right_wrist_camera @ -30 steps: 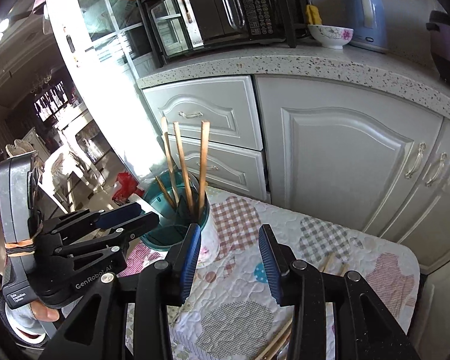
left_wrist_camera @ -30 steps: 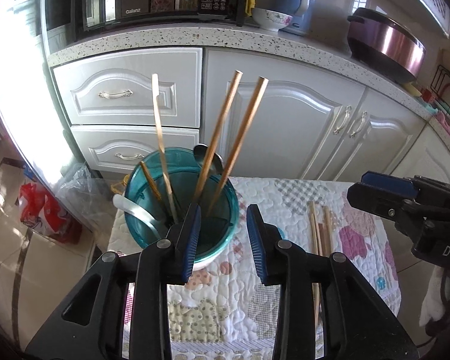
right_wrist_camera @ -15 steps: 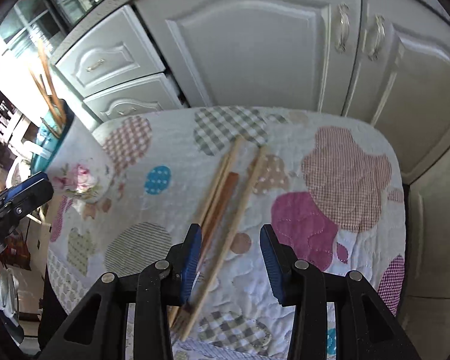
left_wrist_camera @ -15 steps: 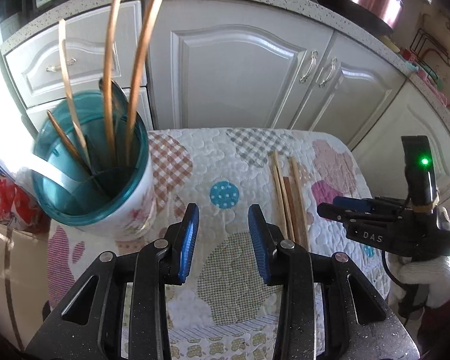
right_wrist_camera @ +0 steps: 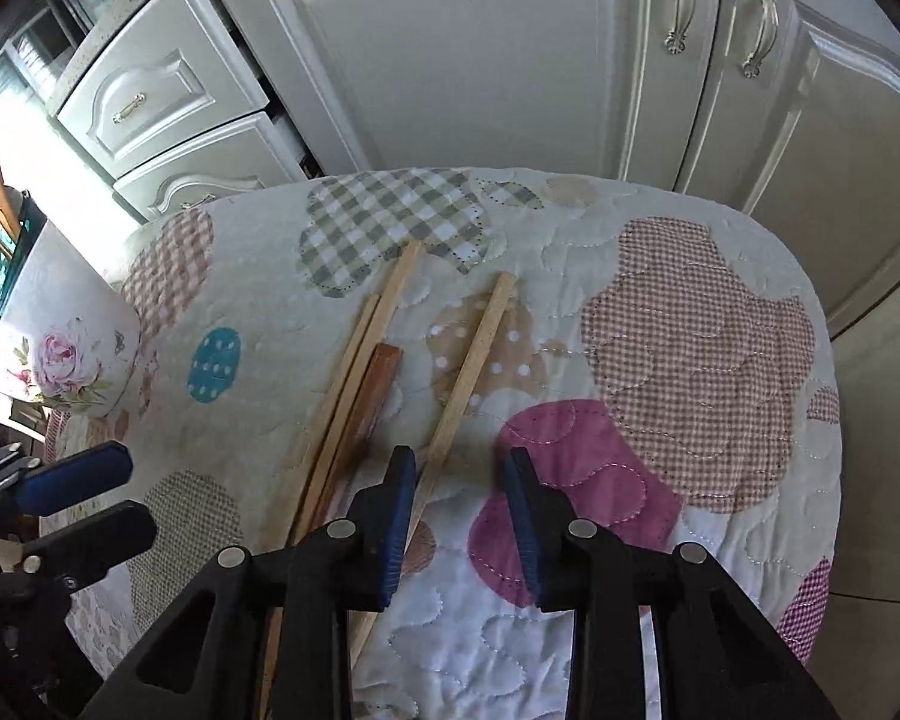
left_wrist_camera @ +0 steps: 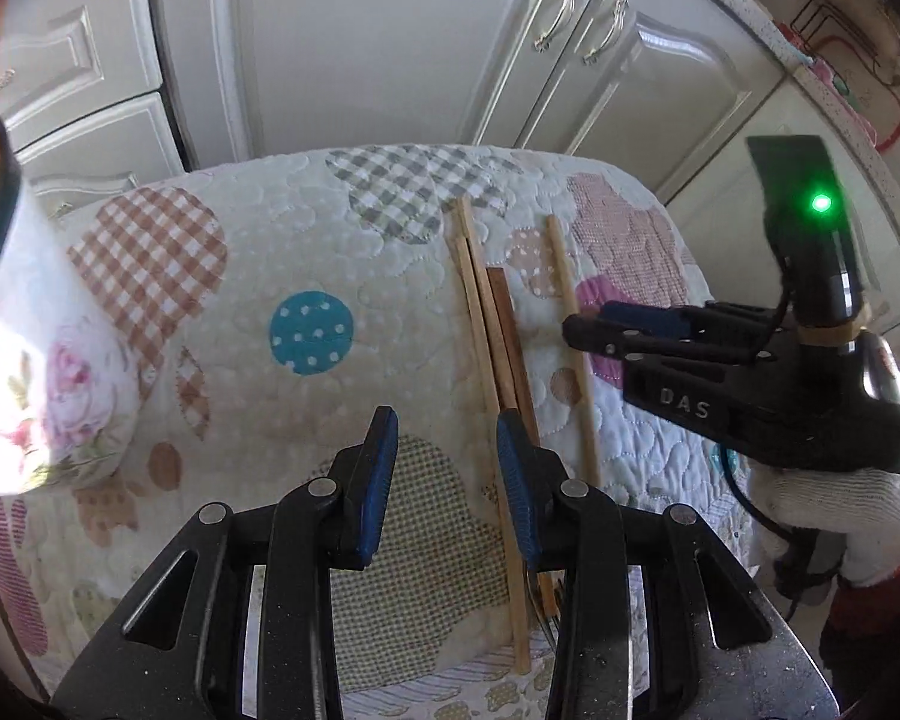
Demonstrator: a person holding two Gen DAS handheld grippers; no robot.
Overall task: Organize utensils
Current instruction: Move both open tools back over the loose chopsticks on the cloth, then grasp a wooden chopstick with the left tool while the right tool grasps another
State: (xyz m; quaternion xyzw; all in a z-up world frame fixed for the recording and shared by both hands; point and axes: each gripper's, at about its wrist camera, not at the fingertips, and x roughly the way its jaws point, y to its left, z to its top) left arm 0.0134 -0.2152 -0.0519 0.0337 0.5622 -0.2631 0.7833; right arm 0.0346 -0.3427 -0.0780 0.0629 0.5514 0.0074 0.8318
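Several wooden chopsticks [left_wrist_camera: 487,324] lie side by side on the quilted table cover [left_wrist_camera: 306,252]; they also show in the right wrist view [right_wrist_camera: 360,378]. One light chopstick [right_wrist_camera: 468,360] lies apart to the right, and its lower part runs between my right fingers. My right gripper [right_wrist_camera: 459,480] is open just above it; it also shows in the left wrist view [left_wrist_camera: 576,321]. My left gripper [left_wrist_camera: 447,444] is open and empty, its right finger over the chopstick bundle. The white floral utensil cup [left_wrist_camera: 42,360] with a teal inside stands at the left [right_wrist_camera: 66,348].
White cabinet doors [right_wrist_camera: 510,60] and drawers [right_wrist_camera: 162,96] stand right behind the small table. The table edge curves off at the right [right_wrist_camera: 822,360]. A gloved hand [left_wrist_camera: 840,516] holds the right gripper.
Both grippers have swung down and right from the utensil cup to the loose chopsticks. The right gripper has come lower, straddling the single light chopstick. Both stay open.
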